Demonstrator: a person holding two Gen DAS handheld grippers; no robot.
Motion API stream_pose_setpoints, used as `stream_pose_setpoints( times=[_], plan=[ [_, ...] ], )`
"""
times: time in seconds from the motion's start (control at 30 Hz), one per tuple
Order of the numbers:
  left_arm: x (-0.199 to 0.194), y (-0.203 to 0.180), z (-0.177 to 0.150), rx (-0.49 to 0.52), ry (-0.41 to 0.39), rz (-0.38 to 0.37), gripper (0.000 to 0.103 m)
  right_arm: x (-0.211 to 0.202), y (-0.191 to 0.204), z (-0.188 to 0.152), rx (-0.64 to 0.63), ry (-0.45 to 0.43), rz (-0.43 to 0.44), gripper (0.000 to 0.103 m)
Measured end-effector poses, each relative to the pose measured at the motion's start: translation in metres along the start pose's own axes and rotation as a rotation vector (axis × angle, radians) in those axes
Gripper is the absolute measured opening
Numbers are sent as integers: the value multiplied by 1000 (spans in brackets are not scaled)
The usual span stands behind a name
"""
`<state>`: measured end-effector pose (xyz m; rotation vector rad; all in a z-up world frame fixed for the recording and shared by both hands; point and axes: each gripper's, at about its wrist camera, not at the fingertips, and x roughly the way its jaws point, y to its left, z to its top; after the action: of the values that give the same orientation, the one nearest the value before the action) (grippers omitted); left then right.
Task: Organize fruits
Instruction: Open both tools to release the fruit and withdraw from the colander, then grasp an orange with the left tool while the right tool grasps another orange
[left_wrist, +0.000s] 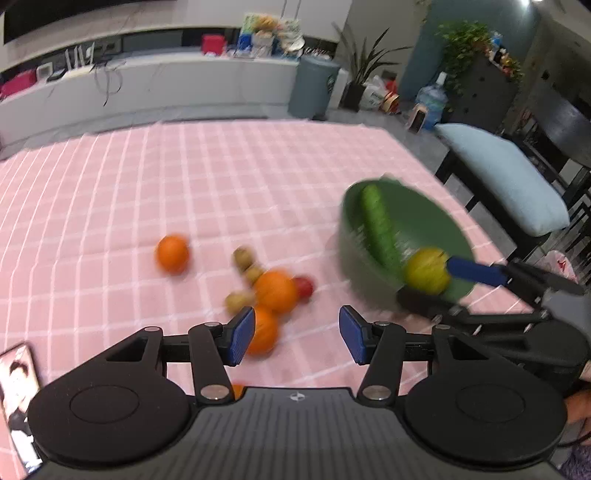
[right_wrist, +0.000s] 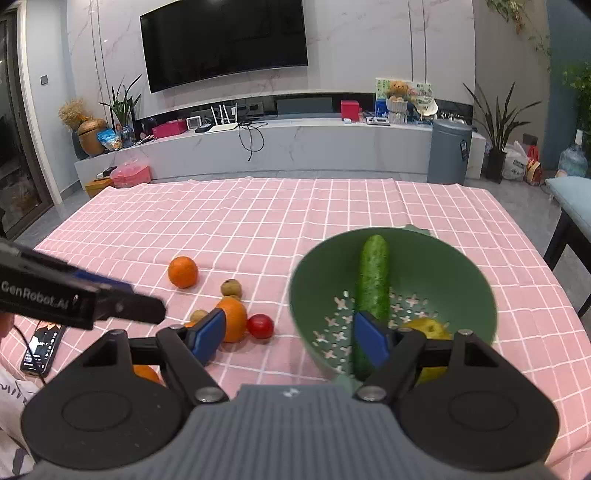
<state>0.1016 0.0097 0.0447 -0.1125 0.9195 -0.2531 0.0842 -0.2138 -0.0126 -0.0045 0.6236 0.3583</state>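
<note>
A green colander bowl (right_wrist: 458, 266) sits on the pink checked tablecloth at the right and holds a cucumber (right_wrist: 373, 280) and a yellow-green fruit (right_wrist: 428, 326). My right gripper (right_wrist: 290, 338) is open and empty, with one finger over the bowl's near rim. In the left wrist view the bowl (left_wrist: 424, 225) shows the cucumber (left_wrist: 378, 225) and the yellow fruit (left_wrist: 426, 269) beside the right gripper's blue pad. My left gripper (left_wrist: 297, 332) is open and empty above a cluster of oranges (left_wrist: 275, 290), a red fruit (left_wrist: 304, 286) and small brown fruits (left_wrist: 243, 258).
A lone orange (right_wrist: 183, 271) lies left of the cluster. A phone (right_wrist: 40, 349) lies at the table's left near edge. A chair with a light blue cushion (left_wrist: 506, 177) stands past the table's right edge. A TV console runs along the far wall.
</note>
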Motion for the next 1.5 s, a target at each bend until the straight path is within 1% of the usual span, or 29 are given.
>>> stream_pose_setpoints(
  times=[0.1, 0.2, 0.33, 0.4, 0.47, 0.53, 0.57, 0.73, 0.77, 0.8, 0.83, 0.87, 0.9, 1.0, 1.07, 1.2, 1.27, 1.4, 1.5],
  plan=[
    [4, 18, -14, -13, 44, 8, 62, 3, 13, -5, -18, -12, 23, 73],
    [6, 32, -30, -34, 69, -1, 62, 8, 23, -12, -63, -16, 37, 66],
    [16, 37, -44, -40, 112, -27, 62, 15, 40, -20, -144, 3, 58, 56],
    [21, 38, -51, -44, 132, -35, 62, 20, 47, -23, -190, 15, 58, 53],
    [27, 40, -54, -57, 150, -28, 62, 25, 49, -25, -214, 27, 72, 51],
    [31, 42, -57, -65, 165, -22, 63, 31, 49, -26, -209, 45, 88, 50],
    [32, 42, -58, -64, 170, -17, 65, 33, 48, -27, -203, 53, 94, 50],
    [40, 39, -59, -44, 194, 4, 65, 46, 42, -27, -146, 98, 133, 46],
    [42, 39, -58, -43, 195, 5, 65, 50, 43, -27, -139, 107, 138, 46],
    [43, 39, -58, -46, 196, 4, 62, 53, 43, -27, -133, 117, 140, 45],
    [43, 39, -57, -50, 195, 8, 54, 56, 43, -27, -128, 127, 143, 44],
    [44, 39, -57, -51, 194, 12, 50, 58, 43, -27, -124, 133, 146, 44],
    [45, 40, -57, -53, 193, 13, 48, 60, 44, -27, -119, 139, 150, 44],
    [45, 44, -56, -75, 184, 4, 47, 63, 45, -27, -114, 146, 163, 43],
    [43, 47, -54, -97, 167, 13, 47, 65, 48, -27, -120, 148, 169, 42],
    [36, 61, -50, -192, 112, 36, 47, 70, 58, -27, -147, 146, 177, 42],
    [34, 66, -47, -220, 91, 52, 47, 73, 63, -26, -159, 143, 178, 42],
    [36, 72, -44, -240, 73, 73, 47, 81, 69, -24, -161, 151, 174, 41],
    [38, 77, -42, -261, 73, 75, 47, 89, 69, -23, -134, 171, 174, 41]
  ],
)
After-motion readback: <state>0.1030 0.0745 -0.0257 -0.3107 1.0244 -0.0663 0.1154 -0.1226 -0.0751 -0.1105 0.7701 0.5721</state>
